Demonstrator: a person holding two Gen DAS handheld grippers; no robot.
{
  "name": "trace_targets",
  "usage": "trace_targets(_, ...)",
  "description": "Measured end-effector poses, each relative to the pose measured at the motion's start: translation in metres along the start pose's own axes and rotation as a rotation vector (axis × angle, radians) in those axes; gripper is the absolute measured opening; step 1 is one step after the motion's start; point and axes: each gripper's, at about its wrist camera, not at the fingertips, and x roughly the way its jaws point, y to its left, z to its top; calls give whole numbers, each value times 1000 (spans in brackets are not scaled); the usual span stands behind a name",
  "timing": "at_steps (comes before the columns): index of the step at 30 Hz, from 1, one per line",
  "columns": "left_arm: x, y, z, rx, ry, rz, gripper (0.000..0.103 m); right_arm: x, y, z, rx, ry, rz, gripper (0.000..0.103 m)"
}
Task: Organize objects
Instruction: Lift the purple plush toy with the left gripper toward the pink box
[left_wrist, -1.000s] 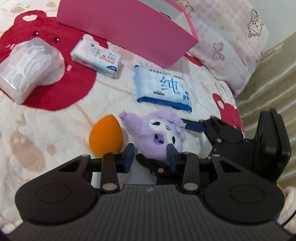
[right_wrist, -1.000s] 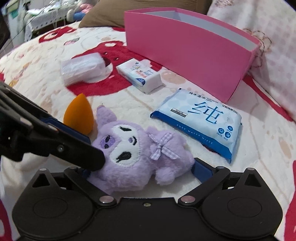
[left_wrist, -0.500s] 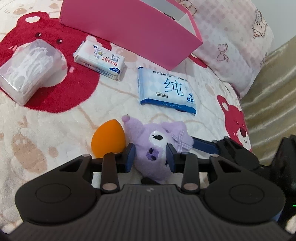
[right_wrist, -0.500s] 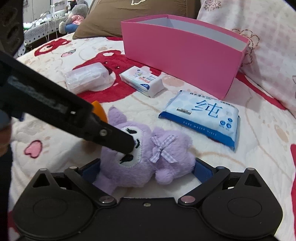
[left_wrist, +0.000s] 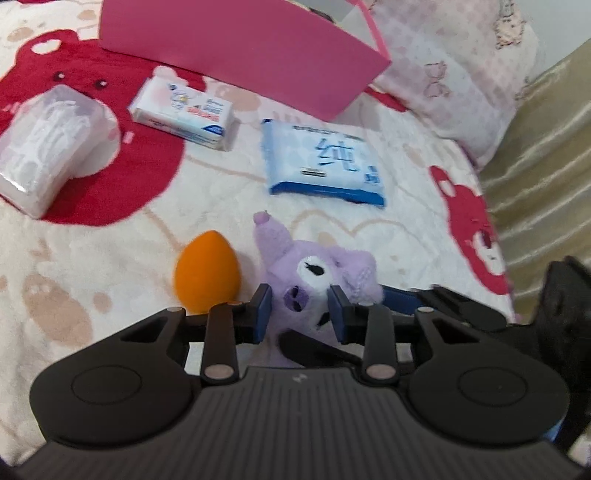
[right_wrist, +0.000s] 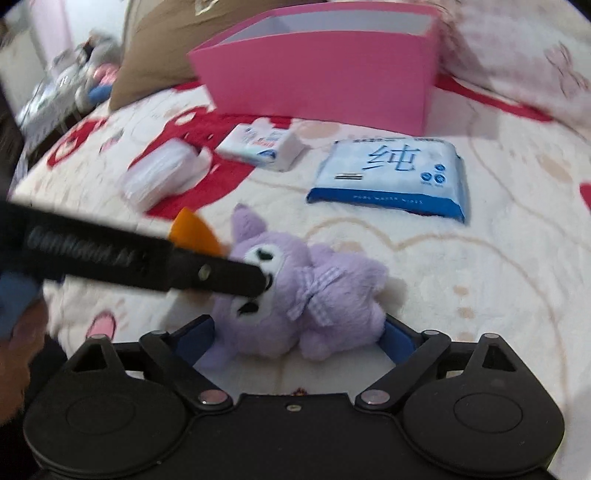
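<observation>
Pinching the plush's (left_wrist: 314, 273) head, the left gripper (left_wrist: 298, 308) grips it on the blanket (left_wrist: 110, 258). The right gripper (right_wrist: 299, 332) straddles its body, jaws just closing, pads seemingly not pressing. A sponge (left_wrist: 207, 271) lies beside it; the box (left_wrist: 236, 48) stands behind.

A purple plush toy (right_wrist: 314, 302) with a white face and a checked bow lies on its side on the bed, its head squeezed out of shape. An orange egg-shaped makeup sponge (left_wrist: 208, 271) stands just beside it. Farther back lie a blue wet-wipes pack (right_wrist: 391, 175), flat; a small white tissue pack (left_wrist: 184, 110); and a clear packet of white items (left_wrist: 46, 144). An open pink box (right_wrist: 325, 70) stands upright behind them.
</observation>
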Motion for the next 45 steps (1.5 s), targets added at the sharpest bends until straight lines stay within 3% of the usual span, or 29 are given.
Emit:
trace_targets(8, 3, -2, 0, 26, 22, 22, 34, -6, 10, -7, 53, -52, -62, 88)
trace_targets(15, 7, -3, -3, 53, 36, 23, 36, -7, 26, -20, 102, -102, -186, 87)
trace_targets(23, 5, -14, -10, 110, 4, 8, 35, -11, 22, -22, 167, -131, -142, 82)
trace_targets(29, 1, 1, -5, 34, 12, -69, 35, -14, 27, -21, 171, -125, -147, 80)
trace_targets(39, -22, -12, -7, 133, 24, -76, 35, -39, 39, -11, 160, -104, -140, 80)
trace_targets(45, -46, -6, -2, 137, 13, -69, 35, -46, 53, -3, 147, -95, -109, 81)
